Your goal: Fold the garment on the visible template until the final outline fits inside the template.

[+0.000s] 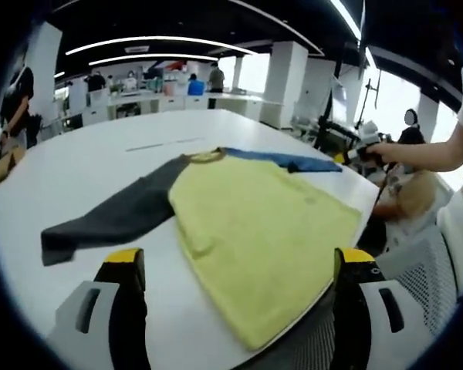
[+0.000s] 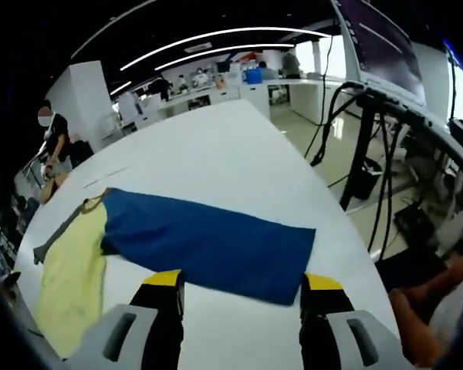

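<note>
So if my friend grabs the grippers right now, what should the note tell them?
Left hand-held gripper: open, holding nothing, hovering at the shirt's yellow body.
Right hand-held gripper: open, holding nothing, at the blue sleeve.
The shirt lies flat on the white table, grey sleeve and blue sleeve spread out to opposite sides.
Done: nothing folded yet.
Left: fold both sleeves in, then the body. I can't make out a template outline.

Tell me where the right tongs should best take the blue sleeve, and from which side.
Probably at the cuff end of the blue sleeve, its free straight edge nearest the right tongs. The sleeve lies flat and spread on the table, so come in low from the cuff side, one jaw slipping under the edge.
</note>
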